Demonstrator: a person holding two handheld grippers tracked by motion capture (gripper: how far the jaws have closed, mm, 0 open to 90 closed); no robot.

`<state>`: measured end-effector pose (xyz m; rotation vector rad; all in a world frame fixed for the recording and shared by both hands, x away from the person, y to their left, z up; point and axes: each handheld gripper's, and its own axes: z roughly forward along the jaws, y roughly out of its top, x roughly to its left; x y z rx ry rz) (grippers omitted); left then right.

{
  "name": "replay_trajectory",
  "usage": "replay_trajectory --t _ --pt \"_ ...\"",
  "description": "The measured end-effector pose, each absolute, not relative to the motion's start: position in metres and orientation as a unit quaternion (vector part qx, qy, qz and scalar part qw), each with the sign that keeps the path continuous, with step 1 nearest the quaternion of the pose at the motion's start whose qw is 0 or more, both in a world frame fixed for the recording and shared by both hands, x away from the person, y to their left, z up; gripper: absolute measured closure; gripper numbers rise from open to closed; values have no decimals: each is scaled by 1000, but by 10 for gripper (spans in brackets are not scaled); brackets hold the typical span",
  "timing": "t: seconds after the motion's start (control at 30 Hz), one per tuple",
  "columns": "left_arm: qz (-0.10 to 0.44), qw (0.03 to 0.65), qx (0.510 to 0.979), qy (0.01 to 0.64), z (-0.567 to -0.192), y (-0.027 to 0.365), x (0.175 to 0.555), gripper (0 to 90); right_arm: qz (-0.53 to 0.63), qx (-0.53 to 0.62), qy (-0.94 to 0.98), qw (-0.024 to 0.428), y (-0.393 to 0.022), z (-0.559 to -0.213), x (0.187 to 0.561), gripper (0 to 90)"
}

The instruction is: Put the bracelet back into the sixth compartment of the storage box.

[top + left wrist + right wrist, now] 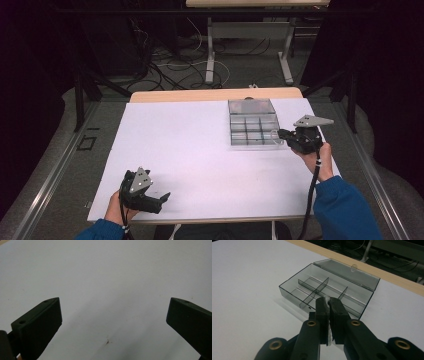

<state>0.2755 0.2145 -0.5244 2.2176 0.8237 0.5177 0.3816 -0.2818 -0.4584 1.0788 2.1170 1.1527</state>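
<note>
The right claw (281, 134) sits at the right edge of the clear plastic box (252, 128), clenched on a thin clear piece (327, 299) that pokes out between its tips. From the right gripper view the piece (327, 299) is held just over the near wall of the box (324, 290), whose lid (348, 273) lies folded back flat towards the far edge of the desk (249, 277). Dividers (319, 288) split the box into compartments; I cannot tell which one the piece is over.

The left claw (165, 197) rests low near the front left of the desk (175, 145), well apart from the box, its jaws spread wide with nothing between them. In the left gripper view only a small dark speck (108, 341) marks the white surface in front of the left claw (113, 312).

Nothing lies between the two claws on the white sheet. Behind the desk, cables (165, 67) trail over the floor around the legs of another table (250, 30).
</note>
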Motion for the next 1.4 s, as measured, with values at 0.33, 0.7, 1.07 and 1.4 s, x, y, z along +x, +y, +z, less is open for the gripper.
replay_trajectory --t 0.33,0.7,1.07,1.4 --pt "203 353 856 319 -525 214 275 0 420 399 775 252 -281 -461 391 860" --pt "205 350 858 314 -524 216 274 0 419 403 770 262 -282 -461 397 860" --pt "211 356 853 317 -525 216 274 0 415 413 766 267 -282 -466 412 859" --pt "206 352 857 315 -524 217 273 0 413 414 766 266 -282 -465 417 859"
